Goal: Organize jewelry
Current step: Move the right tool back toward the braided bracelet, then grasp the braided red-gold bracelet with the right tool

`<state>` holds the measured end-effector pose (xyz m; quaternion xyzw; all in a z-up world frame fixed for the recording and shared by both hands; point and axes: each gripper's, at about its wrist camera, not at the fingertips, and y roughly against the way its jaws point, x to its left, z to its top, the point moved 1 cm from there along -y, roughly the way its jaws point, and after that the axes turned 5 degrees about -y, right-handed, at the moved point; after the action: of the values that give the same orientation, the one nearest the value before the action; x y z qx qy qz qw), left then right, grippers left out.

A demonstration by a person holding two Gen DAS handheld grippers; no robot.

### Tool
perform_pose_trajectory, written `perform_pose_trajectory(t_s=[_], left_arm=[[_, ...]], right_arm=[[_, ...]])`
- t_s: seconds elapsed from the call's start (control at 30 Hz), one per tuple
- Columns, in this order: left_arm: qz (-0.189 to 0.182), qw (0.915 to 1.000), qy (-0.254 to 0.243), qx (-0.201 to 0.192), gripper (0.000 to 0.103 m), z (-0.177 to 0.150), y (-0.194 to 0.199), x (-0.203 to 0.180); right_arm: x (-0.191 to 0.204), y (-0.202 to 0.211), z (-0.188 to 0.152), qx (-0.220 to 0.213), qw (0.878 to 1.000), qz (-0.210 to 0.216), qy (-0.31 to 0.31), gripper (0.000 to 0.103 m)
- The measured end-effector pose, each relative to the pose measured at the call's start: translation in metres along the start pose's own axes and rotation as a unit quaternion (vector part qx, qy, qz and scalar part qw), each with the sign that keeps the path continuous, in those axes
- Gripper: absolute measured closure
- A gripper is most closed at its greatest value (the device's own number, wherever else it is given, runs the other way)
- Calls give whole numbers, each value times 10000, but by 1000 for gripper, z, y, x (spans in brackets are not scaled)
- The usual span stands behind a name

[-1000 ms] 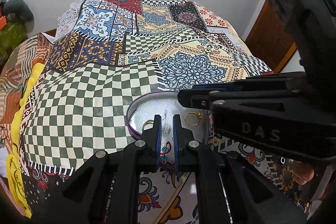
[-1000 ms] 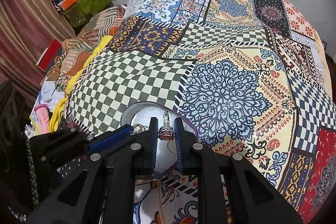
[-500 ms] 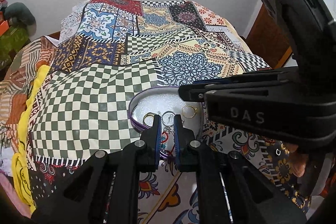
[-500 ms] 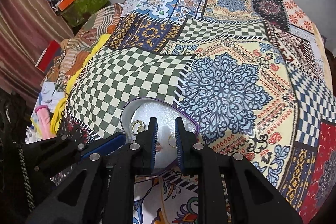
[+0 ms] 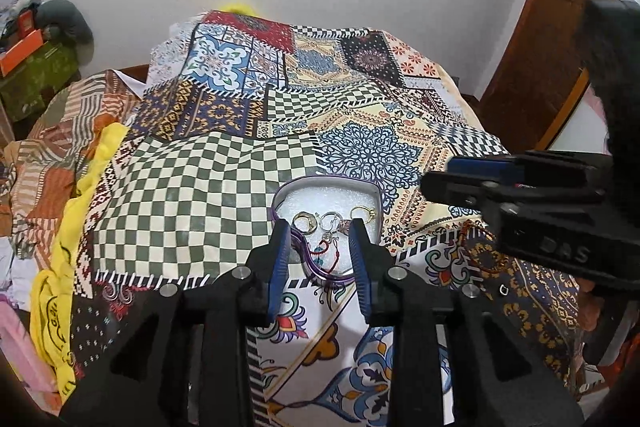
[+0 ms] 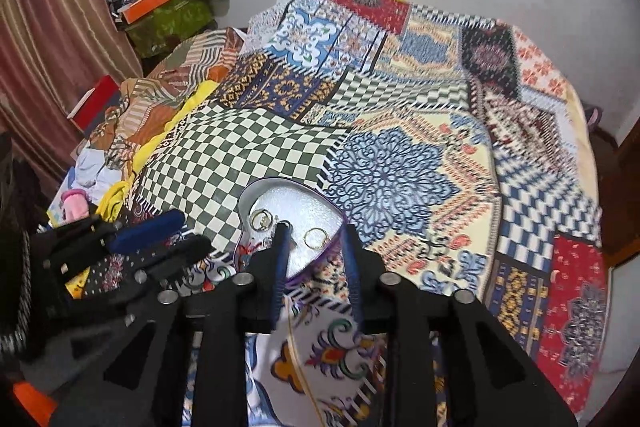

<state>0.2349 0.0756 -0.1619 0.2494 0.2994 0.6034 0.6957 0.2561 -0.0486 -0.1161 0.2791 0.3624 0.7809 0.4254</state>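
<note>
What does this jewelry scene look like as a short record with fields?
surface: patchwork bedspread
container: heart-shaped tin, lid off, white foam lining
contents: gold rings, silver rings, thin gold hoop, red thread piece
left gripper: jaws just opened, nothing between them
right gripper: jaws just opened, empty

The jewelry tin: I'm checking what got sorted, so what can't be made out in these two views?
- Left wrist view: the left tongs' fingers cover the near sides of the tin; the tangled pieces are too small to identify.
- Right wrist view: motion blur smears the rings; the right tongs hide the tin's near part.
</note>
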Motion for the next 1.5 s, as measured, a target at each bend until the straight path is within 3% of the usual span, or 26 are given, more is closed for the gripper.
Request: perform_pose_trajectory(t_s=[0.17,0.33,0.67,1.1,1.33,1.5], left_arm=[[79,10000,-17,-46,74,-5,14,-4],[113,9998,-135,21,73,-15,23,-13],[-71,9987,-442,245,67,-40,29,-50],[-640,9923,-811,690,67,-49,-13,-112],[-828,9870,-1047,894,67,-48,-39,-141],[-905,9860,-1126,830,67,-46,-46,-151]], right_arm=[[4,27,-13,-349,9990,-185,230,70],[-1,46,-29,-468,9988,-77,125,70],[-29,62,-65,-374,9989,-265,-28,70],[-92,50,-118,120,9968,-401,-684,70],[-106,50,-124,153,9956,-326,-865,70],[-109,50,-122,93,9954,-317,-901,70]])
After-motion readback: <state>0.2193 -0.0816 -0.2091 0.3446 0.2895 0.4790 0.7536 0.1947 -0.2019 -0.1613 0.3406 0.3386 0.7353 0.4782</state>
